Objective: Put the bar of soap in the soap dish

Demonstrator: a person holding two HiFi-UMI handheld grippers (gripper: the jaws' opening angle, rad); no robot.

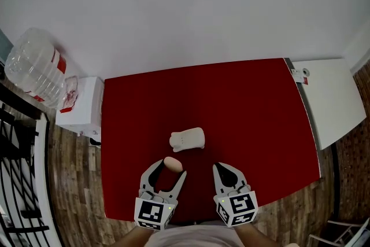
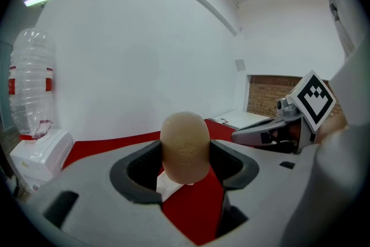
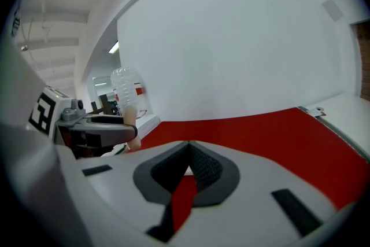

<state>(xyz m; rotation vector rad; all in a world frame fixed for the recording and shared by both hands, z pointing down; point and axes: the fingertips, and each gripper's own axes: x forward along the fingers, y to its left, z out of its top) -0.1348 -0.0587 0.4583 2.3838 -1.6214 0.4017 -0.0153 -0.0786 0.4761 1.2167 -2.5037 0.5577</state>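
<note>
The left gripper (image 1: 171,170) clamps the rounded tan soap (image 1: 173,163). Only the head view shows the whole white dish (image 1: 187,139), centre frame. The right gripper (image 1: 222,168) is closed and empty.

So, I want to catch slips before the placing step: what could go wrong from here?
1. The bar of soap is rounded, and the left gripper pinches only its lower part, so it might pivot or slip out on the way.
2. The soap dish lies loose on the red table just ahead. Jaws coming down could nudge it aside.
3. The right gripper is shut and empty and isn't touching the dish, so nothing steadies it.
</note>
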